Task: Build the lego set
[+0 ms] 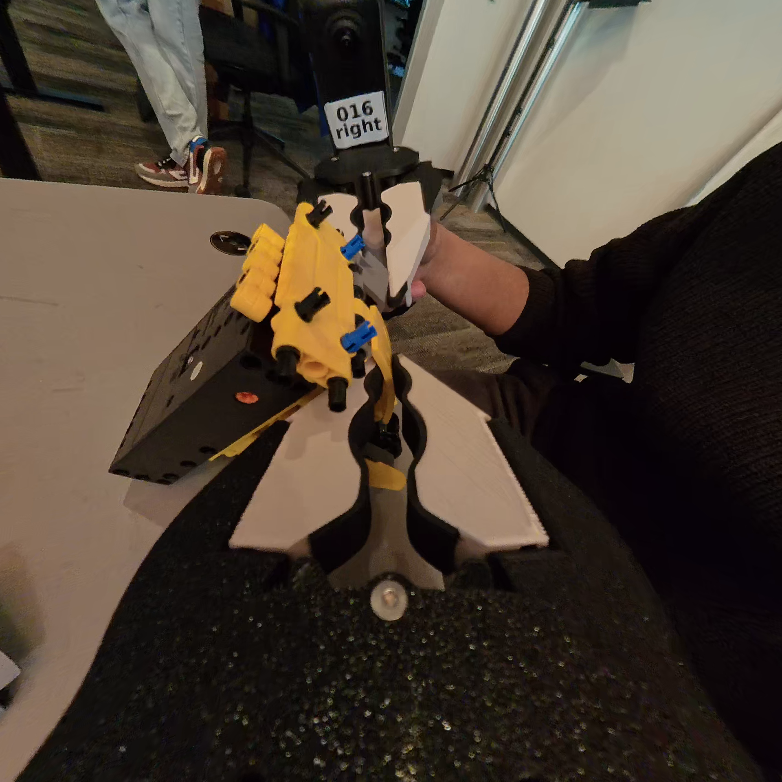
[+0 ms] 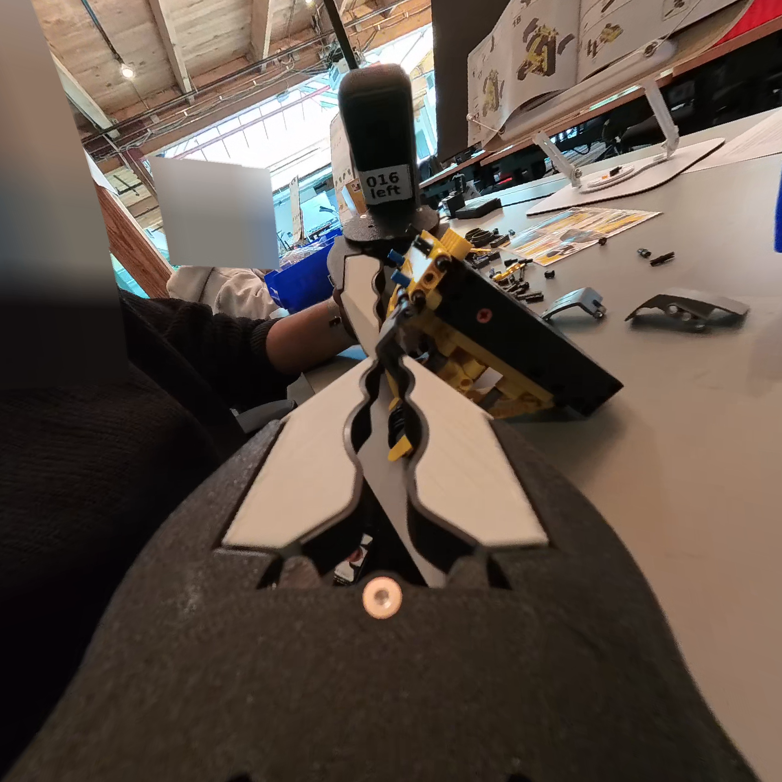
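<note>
A yellow brick model (image 1: 313, 296) with black and blue pins is joined to a black box (image 1: 199, 393). It is tilted, with the box's lower edge on the grey table (image 1: 63, 338). My left gripper (image 1: 387, 381) is shut on a yellow panel at the model's near side. My right gripper (image 2: 389, 366) is shut on a long grey and black piece (image 2: 397, 486) that meets the model (image 2: 461, 364). The two grippers face each other across the model. The right gripper (image 1: 376, 287) shows beyond it in the left wrist view, and the left gripper (image 2: 381, 313) in the right wrist view.
Loose parts lie on the table to the right: small black pins (image 2: 516, 287), a grey curved piece (image 2: 575, 302) and a dark panel (image 2: 685, 313). A leaflet (image 2: 579, 232) and an open booklet (image 2: 550, 63) on a stand sit behind. A standing person's legs (image 1: 169, 84) are past the table's far edge. Only a small space, under 4 cm, lies between the two pairs of fingers.
</note>
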The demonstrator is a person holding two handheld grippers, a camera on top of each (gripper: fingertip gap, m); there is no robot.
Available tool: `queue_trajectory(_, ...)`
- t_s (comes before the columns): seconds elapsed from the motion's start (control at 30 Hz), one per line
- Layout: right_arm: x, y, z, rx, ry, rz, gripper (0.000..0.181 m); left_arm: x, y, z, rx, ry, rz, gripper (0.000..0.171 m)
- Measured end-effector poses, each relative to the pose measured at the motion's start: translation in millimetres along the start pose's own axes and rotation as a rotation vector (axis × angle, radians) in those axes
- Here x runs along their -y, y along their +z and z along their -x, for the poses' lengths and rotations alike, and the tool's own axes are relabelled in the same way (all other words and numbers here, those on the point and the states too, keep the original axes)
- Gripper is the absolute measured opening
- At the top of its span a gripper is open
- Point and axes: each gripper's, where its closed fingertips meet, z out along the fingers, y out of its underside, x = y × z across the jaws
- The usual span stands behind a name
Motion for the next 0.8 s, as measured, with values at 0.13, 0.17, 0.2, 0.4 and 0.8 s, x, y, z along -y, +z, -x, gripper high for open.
queue_trajectory(0.13,1,1,-1,-0.012,-0.006,-0.008,0.006,-3,0,2,0.046,0.034,0.045,0.007)
queue_trajectory(0.17,2,1,-1,-0.016,-0.008,-0.01,0.006,-4,-2,4,0.067,0.051,0.065,0.007)
queue_trajectory(0.2,2,1,-1,-0.018,-0.011,-0.01,0.006,-5,-3,5,0.089,0.072,0.082,0.007)
queue_trajectory(0.4,3,3,-2,-0.026,-0.019,-0.014,0.006,-12,-16,3,0.114,0.103,0.17,0.012)
queue_trajectory(0.8,2,3,-1,-0.027,-0.025,-0.016,0.006,-1,-66,-8,0.085,0.067,0.161,0.013)
